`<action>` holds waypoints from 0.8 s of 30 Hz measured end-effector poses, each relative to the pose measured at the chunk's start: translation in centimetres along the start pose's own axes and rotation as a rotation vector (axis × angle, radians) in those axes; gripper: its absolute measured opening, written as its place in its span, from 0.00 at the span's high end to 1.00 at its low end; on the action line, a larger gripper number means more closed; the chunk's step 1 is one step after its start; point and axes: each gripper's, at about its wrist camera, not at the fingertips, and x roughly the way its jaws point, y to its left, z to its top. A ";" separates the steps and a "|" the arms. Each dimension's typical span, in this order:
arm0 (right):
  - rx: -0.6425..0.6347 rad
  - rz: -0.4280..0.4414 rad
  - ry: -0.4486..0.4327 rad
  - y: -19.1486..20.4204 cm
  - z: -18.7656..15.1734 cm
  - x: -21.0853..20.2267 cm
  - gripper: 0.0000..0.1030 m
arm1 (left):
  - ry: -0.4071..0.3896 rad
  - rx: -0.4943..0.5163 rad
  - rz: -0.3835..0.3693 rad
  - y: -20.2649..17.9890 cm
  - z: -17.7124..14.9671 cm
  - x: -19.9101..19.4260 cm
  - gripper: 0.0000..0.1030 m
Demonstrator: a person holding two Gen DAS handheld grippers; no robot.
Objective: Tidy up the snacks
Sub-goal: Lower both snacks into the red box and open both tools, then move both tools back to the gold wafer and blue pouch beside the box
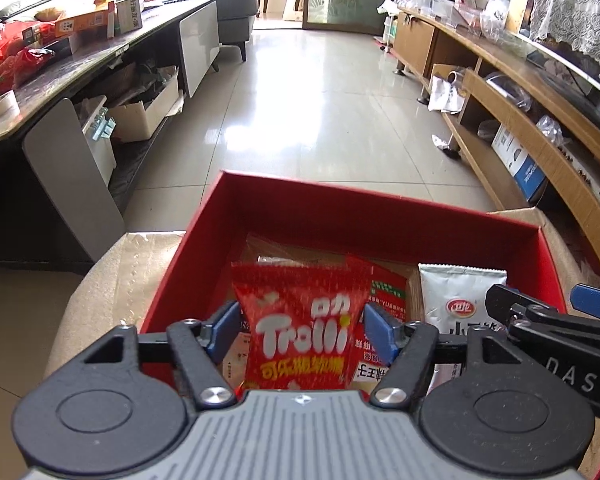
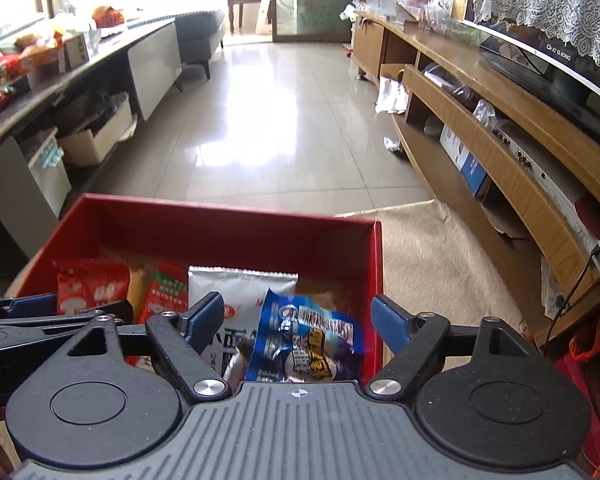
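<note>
**Two snack packets being let go over a red box**

Left wrist view: closest to the lens, the left gripper (image 1: 302, 322) is seen with its blue pads spread to either side of a red Trolli gummy packet (image 1: 300, 330). The pads are not seen pressing on it, so the claw is read as released, though contact at the packet's edges cannot be fully ruled out. The packet is held inside the red box (image 1: 380, 208), above a second red packet (image 1: 382, 312) and beside a silver packet (image 1: 458, 300). At the right edge, the right gripper (image 1: 540, 300) is seen.

Right wrist view: the right gripper (image 2: 298, 318) is seen with jaws spread wide, a clear gap on each side of a blue packet (image 2: 308, 340) lying tilted in the box's right end. This claw is released.

The step in hand is judged to be the drop-off of both packets into the box. The next move likely calls for both grippers to be lifted clear without dragging the packets out, then more snacks to be fetched.
</note>
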 end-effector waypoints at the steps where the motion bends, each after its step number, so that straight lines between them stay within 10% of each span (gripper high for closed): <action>1: 0.005 0.003 -0.006 -0.1 0.1 -0.1 0.16 | -0.004 -0.001 -0.004 0.0 0.1 -0.2 0.38; 24: -0.008 -0.044 -0.037 -1.3 -1.5 -5.1 0.16 | 0.002 0.072 -0.114 0.3 -4.2 -6.1 0.35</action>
